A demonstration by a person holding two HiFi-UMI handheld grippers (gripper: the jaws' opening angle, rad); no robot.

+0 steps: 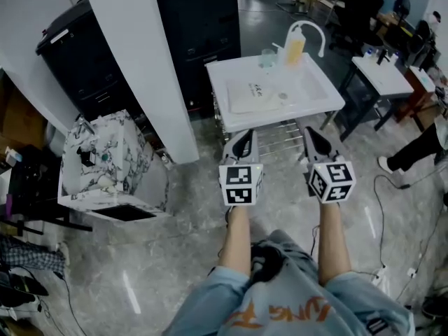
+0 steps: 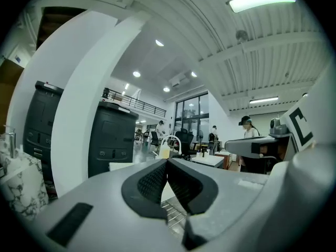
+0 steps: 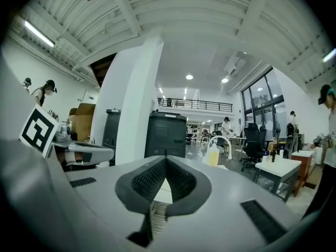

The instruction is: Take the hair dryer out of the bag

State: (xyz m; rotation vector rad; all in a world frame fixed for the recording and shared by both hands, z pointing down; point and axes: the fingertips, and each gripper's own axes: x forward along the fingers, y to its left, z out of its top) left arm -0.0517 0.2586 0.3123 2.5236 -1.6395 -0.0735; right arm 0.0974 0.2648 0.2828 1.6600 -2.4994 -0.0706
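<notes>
Left tongs (image 1: 246,136) and right tongs (image 1: 312,133) closed, empty; bag (image 1: 105,152) sits apart.

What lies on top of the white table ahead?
A yellow bottle, a clear cup and a flat white bag lie on the white table; the bag's contents are covered.

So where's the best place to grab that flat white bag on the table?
Probably its near edge, coming in from the person's side: the white bag lies flat on the table, so only an edge can be pinched, and the yellow bottle stands behind it.
</notes>
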